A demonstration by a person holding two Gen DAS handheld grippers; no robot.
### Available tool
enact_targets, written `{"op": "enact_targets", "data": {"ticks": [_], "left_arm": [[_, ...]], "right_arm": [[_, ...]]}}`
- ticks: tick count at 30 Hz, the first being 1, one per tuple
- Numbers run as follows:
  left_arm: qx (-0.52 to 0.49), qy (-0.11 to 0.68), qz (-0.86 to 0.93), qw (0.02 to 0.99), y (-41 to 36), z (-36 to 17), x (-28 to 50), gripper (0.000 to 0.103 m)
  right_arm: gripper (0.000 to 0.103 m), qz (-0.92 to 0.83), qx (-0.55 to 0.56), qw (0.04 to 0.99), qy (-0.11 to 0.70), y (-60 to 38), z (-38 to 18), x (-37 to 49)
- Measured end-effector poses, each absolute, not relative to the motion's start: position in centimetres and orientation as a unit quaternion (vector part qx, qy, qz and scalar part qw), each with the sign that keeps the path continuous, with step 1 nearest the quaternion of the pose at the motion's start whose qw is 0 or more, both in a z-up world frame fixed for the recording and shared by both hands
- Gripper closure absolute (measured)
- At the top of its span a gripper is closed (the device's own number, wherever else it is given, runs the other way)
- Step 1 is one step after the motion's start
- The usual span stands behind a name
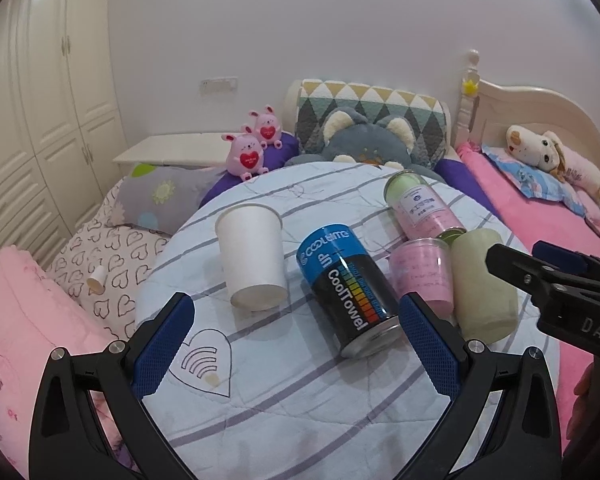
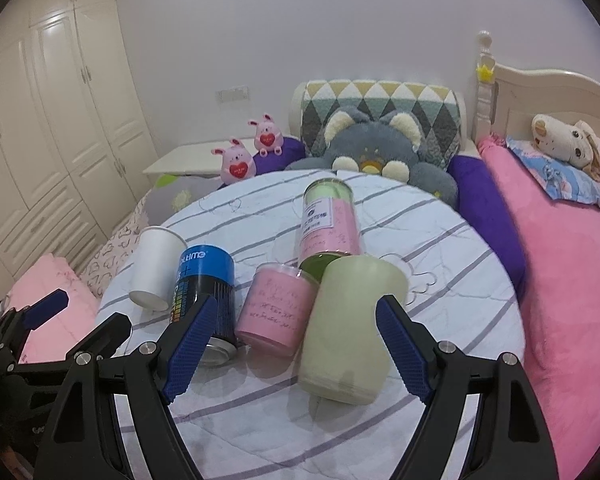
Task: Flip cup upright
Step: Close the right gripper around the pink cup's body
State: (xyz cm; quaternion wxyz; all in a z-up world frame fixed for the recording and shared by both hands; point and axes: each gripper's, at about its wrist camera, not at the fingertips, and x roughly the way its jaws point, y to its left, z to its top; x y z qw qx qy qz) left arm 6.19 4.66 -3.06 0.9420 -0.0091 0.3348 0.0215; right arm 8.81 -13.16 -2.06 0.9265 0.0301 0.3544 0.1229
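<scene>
Soft quilted bedding [image 1: 300, 392] carries the white paper cup [image 1: 254, 258], lying on its side just left of the blue can [image 1: 346, 294]. Both the left gripper [image 1: 296, 344] and right gripper [image 2: 294, 342] hover with fingers spread wide, empty. Squeezing could crush the thin cup, a careless approach could roll the can, and the padded surface could let the cup topple once stood up.

The white paper cup [image 1: 253, 258] is looking matt, the CoolTowel can [image 1: 346, 294] is gleaming glossy metal, and the striped quilt [image 1: 300, 392] is showing soft stitched cloth.
</scene>
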Motion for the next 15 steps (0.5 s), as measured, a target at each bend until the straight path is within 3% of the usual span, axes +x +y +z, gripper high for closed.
{"op": "enact_targets", "data": {"ticks": [15], "left_arm": [[-0.008, 0.345, 0.023, 0.938, 6.6, -4.2, 7.8, 0.000]], "right_arm": [[0.020, 0.109, 0.051, 0.904, 0.411, -9.7, -4.4, 12.1]]}}
